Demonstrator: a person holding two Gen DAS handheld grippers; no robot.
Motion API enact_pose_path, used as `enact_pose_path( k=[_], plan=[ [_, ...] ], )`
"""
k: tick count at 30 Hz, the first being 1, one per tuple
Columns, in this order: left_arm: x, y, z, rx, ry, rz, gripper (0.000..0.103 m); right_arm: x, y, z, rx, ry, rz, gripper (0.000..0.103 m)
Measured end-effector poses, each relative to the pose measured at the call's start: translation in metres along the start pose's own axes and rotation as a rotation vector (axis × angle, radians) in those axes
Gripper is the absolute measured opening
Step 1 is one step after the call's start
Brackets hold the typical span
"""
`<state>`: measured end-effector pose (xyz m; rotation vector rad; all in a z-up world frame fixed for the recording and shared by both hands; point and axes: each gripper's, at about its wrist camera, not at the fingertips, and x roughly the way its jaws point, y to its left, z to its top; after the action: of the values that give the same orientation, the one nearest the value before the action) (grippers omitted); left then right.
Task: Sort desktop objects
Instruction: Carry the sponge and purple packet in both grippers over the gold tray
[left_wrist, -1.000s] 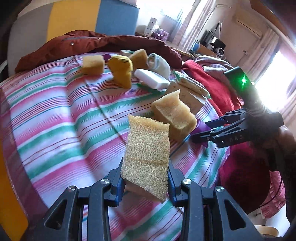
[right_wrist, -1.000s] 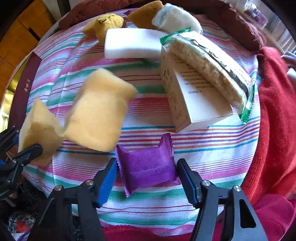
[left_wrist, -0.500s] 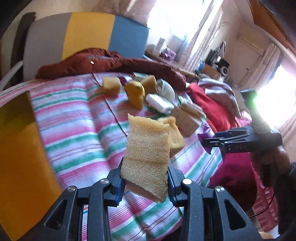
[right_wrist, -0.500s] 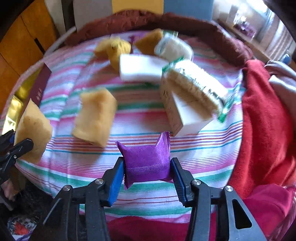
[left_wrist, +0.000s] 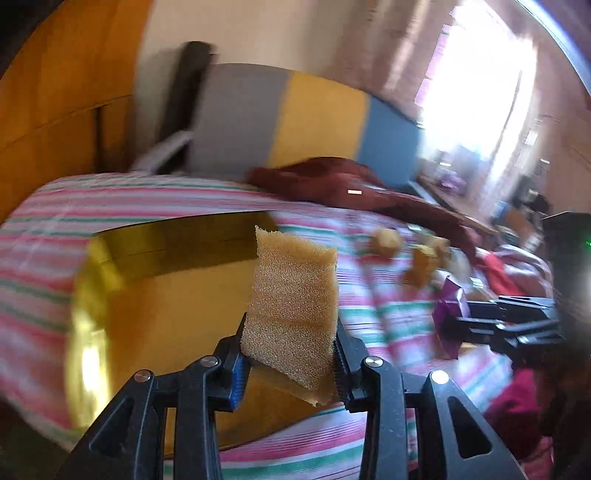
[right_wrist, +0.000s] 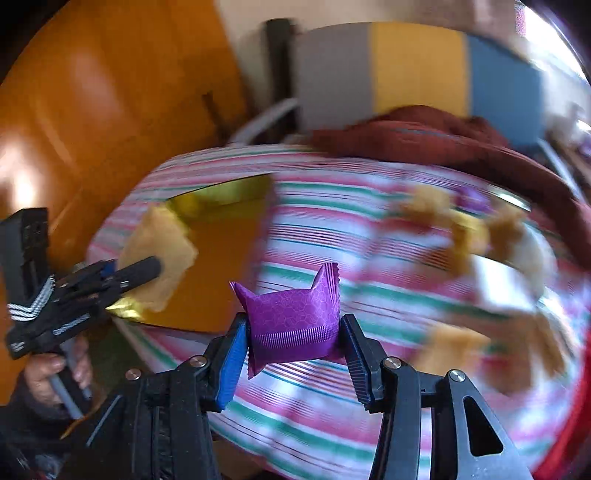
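Across the round worktop under its pink, green and white striped cloth, a shiny gold open box is sitting at the left edge, and both grippers are hanging beside it with loads. The left gripper is keeping its jaws clamped on a tan, coarse-pored sponge block above the box. The right gripper is keeping its jaws clamped on a purple crimped foil packet above the cloth near the box. To release well, I judge each load should be lowered inside the box walls before the jaws part. One box, one packet and one held sponge are showing; the far-edge items are blurring beyond counting.
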<state>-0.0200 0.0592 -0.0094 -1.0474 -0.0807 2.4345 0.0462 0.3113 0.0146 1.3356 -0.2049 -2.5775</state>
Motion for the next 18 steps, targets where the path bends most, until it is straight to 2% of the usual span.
enact_pose_path(
  k=[6,9,11,13,16,18],
  plan=[
    [-0.013,0.057,-0.018,-0.087,0.008,0.167,0.038,0.063,0.068,0.024,-0.073,0.058,0.155,0.052],
    [-0.014,0.082,-0.027,-0.13,0.023,0.255,0.041,0.087,0.091,0.03,-0.073,0.081,0.241,0.063],
    [-0.014,0.089,-0.031,-0.155,0.033,0.278,0.043,0.103,0.099,0.032,-0.052,0.1,0.283,0.066],
    [-0.014,0.096,-0.034,-0.18,0.041,0.281,0.051,0.112,0.103,0.031,-0.042,0.115,0.292,0.066],
    [-0.011,0.102,-0.035,-0.196,0.047,0.281,0.051,0.117,0.105,0.027,-0.036,0.126,0.298,0.073],
    [-0.015,0.102,-0.039,-0.198,0.044,0.285,0.051,0.114,0.105,0.024,-0.037,0.119,0.278,0.073]
  ],
)
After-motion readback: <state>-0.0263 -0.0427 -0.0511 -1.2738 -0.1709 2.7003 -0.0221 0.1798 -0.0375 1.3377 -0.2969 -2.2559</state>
